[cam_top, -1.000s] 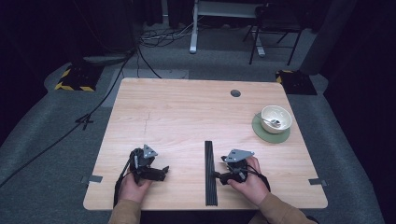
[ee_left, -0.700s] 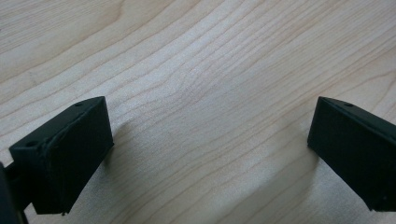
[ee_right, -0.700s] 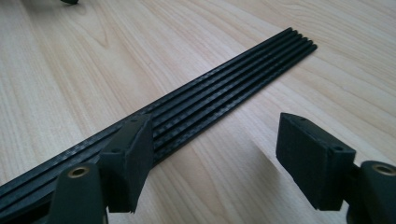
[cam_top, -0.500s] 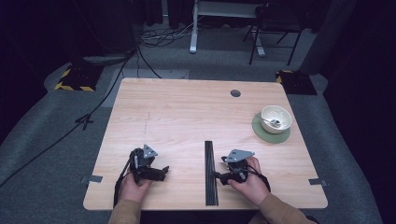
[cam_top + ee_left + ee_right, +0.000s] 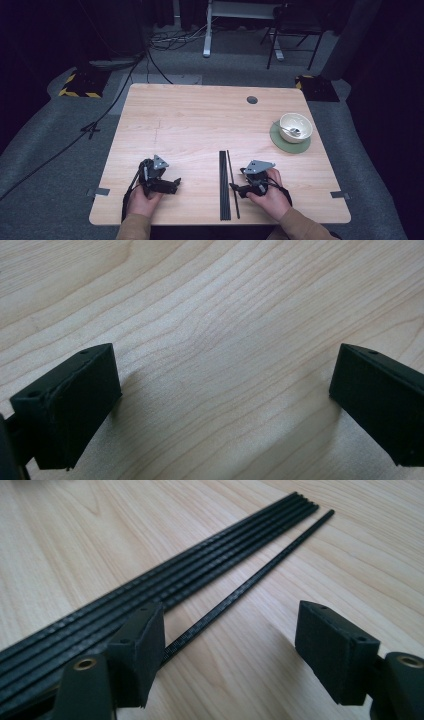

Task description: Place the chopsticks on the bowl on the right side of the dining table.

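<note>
Your right claw (image 5: pixel 227 645) stands open astride the single thin black rod (image 5: pixel 250 582), which lies on the pale wooden worktop (image 5: pixel 200 125) just beside the bundle of black rods (image 5: pixel 150 580). Closing skewed risks nudging that bundle. Your left claw (image 5: pixel 220 400) rests open, empty.

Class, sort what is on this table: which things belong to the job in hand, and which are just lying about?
In the job:
- single black rod, lying apart, between the open right gripper jaws
- bundle of black rods

Lying about:
- white bowl with spoon
- green mat
</note>
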